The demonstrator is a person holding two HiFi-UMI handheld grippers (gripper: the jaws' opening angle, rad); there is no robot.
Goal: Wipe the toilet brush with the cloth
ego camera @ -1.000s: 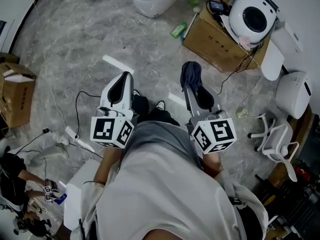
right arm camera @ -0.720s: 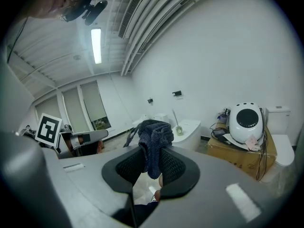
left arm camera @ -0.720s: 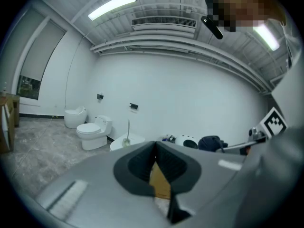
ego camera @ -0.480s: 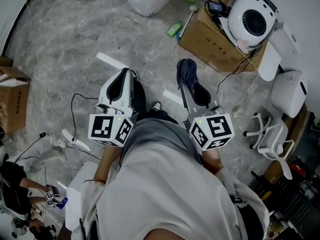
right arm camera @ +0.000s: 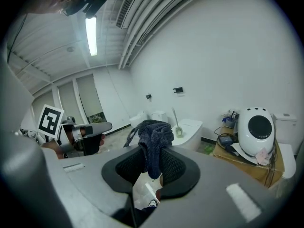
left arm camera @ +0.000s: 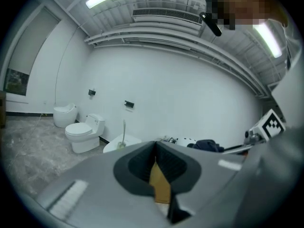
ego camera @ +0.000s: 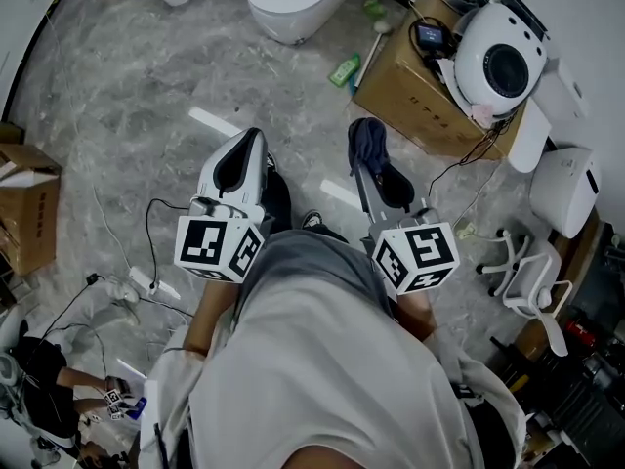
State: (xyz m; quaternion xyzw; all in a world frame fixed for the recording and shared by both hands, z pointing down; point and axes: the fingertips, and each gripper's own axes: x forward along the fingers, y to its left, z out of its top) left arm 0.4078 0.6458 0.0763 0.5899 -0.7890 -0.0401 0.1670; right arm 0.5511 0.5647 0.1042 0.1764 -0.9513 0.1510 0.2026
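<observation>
Cloth [right arm camera: 153,137], dark blue and bunched, is hanging pinched between the jaws of the right tool [right arm camera: 152,152], which is clenching it. The upper folds of the cloth are spilling above the jaw tips. The left tool [left arm camera: 155,148] is pressing its jaws together at the tips with nothing between them. Both tools are pointing forward over the grey marbled floor [ego camera: 127,76], well apart from one another, in front of the person [ego camera: 312,360] who is holding them at waist height.

The toilet brush [right arm camera: 176,123] is standing upright in its holder on top of a white toilet [ego camera: 293,8] against the far wall, well apart from both tools and from the cloth. A green bottle [ego camera: 347,66] is lying on the floor between that toilet and a cardboard box [ego camera: 420,86], which is sitting to the right of it.
</observation>
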